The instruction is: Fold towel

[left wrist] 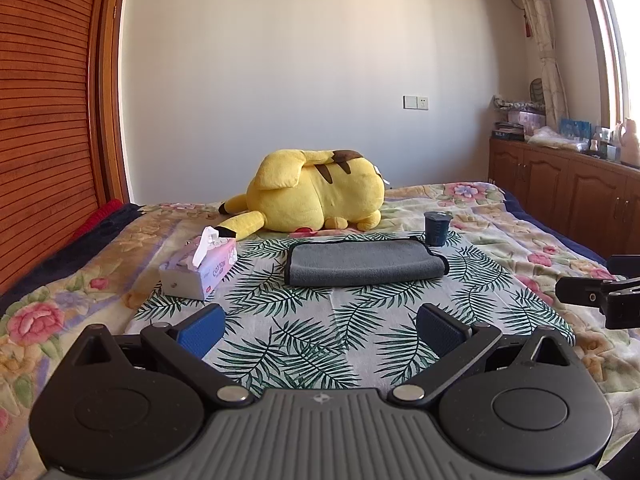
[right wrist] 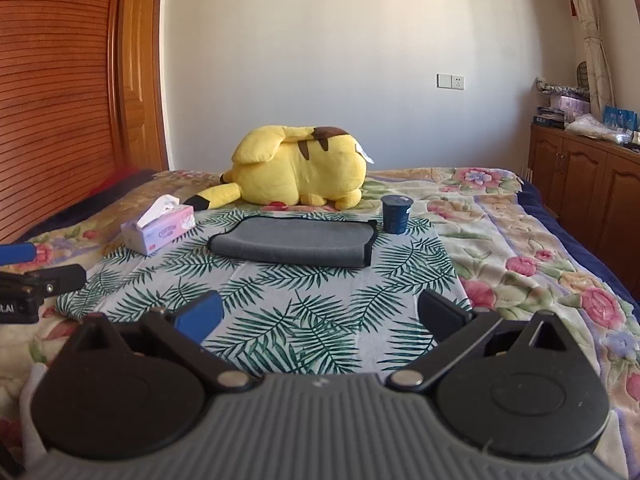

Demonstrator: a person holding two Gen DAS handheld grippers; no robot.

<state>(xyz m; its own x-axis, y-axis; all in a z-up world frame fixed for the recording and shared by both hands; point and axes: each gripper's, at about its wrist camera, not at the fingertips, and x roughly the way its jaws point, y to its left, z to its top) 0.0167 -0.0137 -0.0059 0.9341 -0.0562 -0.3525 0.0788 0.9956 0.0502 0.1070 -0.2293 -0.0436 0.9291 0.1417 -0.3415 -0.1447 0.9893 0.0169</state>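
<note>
A grey towel with dark edging lies folded into a flat rectangle on a palm-leaf cloth on the bed. It also shows in the right wrist view. My left gripper is open and empty, held above the leaf cloth well short of the towel. My right gripper is open and empty too, also back from the towel. Part of the right gripper shows at the right edge of the left wrist view. Part of the left gripper shows at the left edge of the right wrist view.
A pink tissue box sits left of the towel. A dark blue cup stands at the towel's far right corner. A yellow plush toy lies behind. A wooden headboard is on the left, wooden cabinets on the right.
</note>
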